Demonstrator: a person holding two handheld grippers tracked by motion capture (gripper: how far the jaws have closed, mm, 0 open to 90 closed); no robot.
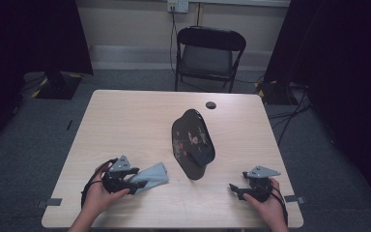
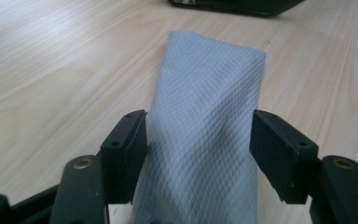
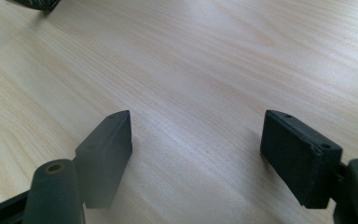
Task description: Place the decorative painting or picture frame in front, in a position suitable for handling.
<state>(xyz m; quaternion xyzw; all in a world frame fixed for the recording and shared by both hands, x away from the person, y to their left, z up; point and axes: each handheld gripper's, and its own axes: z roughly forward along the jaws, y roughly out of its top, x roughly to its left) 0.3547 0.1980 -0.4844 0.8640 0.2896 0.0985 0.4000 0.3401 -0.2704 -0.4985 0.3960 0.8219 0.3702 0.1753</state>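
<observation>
One folded pale-blue cloth (image 1: pixel 150 176) lies flat in the lower left of the high view, near the front edge of the table (image 1: pixel 125 116) and just left of the dark lacquered tray (image 1: pixel 192 143) at the middle. In the left gripper view the cloth (image 2: pixel 205 121) runs up the centre of the frame between the jaws; the left pad looks to be brushing its edge, while a sliver of wood shows between the right pad and the fabric, so nothing is pinched. The left gripper (image 1: pixel 136 186) therefore stands partly open around the cloth and holds nothing.

As a judgement, the cloth looks set down, which suggests the placing is done; what seems left is to draw the left tongs back off it, or to take a fresh hold if the tray is yet to be wiped.

Room is good. The cloth's far corner sits close to the tray's near rim, apart from it as far as the high view shows. Bare wood spreads across the upper left of the table, and the front edge is close under both hands.

The right gripper (image 1: pixel 235 191) rests in the lower right, its jaws (image 3: pixel 196 154) wide apart over bare wood, holding nothing, well clear of the tray.
</observation>
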